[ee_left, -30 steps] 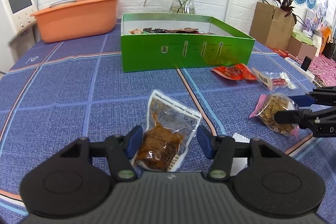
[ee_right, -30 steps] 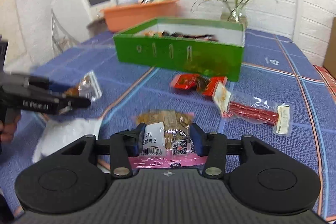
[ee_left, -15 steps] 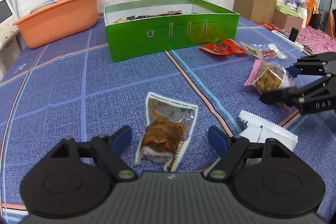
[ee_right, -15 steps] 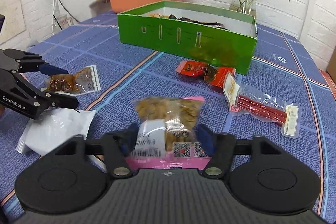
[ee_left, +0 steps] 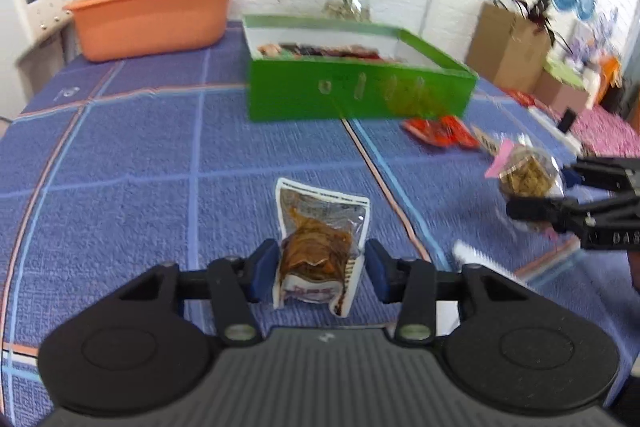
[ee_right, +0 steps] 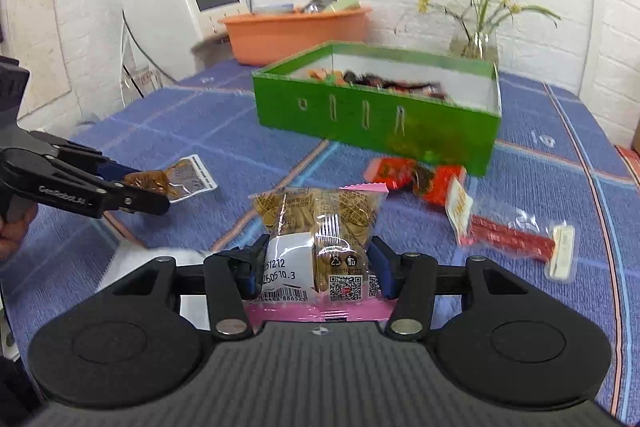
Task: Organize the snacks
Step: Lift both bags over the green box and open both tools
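Two grippers, a snack packet in each

Left gripper (ee_left: 320, 269) jaws closing on the brown-snack packet (ee_left: 318, 247) between them; right gripper (ee_right: 316, 269) jaws clamped on the pink-edged packet (ee_right: 320, 223), above the worktop (ee_right: 540, 155).

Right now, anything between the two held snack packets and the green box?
Nothing visible blocks either path. The brown snack packet has bare tablecloth up to the green box. The red packets lie right of the biscuit packet, near the box's front corner.
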Tool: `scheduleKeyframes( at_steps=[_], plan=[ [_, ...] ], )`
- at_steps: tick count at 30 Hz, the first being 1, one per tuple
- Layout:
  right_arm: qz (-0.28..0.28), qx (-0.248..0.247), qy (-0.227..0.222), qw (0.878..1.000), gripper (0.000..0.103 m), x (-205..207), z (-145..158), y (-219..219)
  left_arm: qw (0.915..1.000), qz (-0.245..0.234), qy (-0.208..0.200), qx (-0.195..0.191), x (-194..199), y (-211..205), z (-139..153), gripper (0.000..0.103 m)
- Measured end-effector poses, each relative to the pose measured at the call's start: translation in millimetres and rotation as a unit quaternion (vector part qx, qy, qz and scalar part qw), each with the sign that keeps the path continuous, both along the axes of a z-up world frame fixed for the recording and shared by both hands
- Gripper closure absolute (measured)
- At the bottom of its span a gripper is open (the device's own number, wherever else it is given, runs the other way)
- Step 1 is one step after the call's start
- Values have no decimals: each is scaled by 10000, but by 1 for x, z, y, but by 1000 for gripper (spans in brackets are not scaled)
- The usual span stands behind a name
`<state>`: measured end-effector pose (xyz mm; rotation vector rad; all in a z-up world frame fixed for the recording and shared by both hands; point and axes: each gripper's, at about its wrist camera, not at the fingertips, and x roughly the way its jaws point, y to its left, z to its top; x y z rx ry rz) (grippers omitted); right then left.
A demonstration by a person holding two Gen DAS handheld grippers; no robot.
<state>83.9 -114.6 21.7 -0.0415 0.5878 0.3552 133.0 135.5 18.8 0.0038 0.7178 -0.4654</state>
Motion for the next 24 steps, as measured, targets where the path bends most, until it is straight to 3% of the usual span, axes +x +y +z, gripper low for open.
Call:
scheduleKeyframes(
  at_steps=[4, 10, 14, 17, 20, 24],
  plan=[
    [-86, 147, -332, 9993, 16, 10, 14, 8, 9987, 227, -360, -287, 11, -5, 22, 58],
    [-350, 652, -769, 9943, 16, 42, 50, -3, 9935, 282, -1075, -256, 33, -30, 66, 58],
    [-740, 508, -1180, 9890, 16, 66, 75, -16, 9869, 510, -1527, -117, 51, -52, 86, 58],
    [-1100, 510, -1395, 9828, 16, 86, 89, -27, 9836, 637, -1676, -174, 72, -68, 95, 58],
    [-1378, 819, -1505, 9755, 16, 103, 98, -38, 9807, 698, -1814, -193, 92, -86, 100, 58],
    [-1569, 996, -1624, 9691, 15, 115, 95, -39, 9798, 683, -1871, -203, 112, -104, 99, 58]
  ],
)
